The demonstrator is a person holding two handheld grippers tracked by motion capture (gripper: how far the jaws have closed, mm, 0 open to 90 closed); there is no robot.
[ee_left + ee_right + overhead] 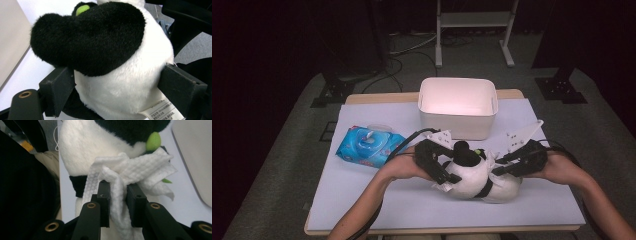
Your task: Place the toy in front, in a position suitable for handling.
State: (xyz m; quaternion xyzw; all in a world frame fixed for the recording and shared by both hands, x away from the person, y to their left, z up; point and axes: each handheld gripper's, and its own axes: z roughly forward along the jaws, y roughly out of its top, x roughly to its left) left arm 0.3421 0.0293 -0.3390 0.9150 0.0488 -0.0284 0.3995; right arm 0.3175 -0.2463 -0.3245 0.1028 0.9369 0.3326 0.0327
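In the high view I see the plush (474, 175), white and black, lying at lower centre of the frame on the table (532, 205). My left gripper (447, 176) comes in from the left and meets the plush's left side; my right gripper (498, 167) comes in from the right at its upper right edge. A white bin (458, 107) stands behind them at upper centre, and a blue wipes pack (368, 146) lies to the left, well apart from the plush.

In the left gripper view, the plush (125, 82) takes up the middle of the frame. My jaws stand wide, one at lower left and one at lower right, and both press into its white body, so I hold it. A printed tag (163, 111) hangs at the bottom right.

In the right gripper view, my jaws rise from bottom centre, drawn close, pinching a white wipe (130, 173) bunched against the plush (85, 150) at upper left. The bin's wall (197, 152) shows at the right edge.
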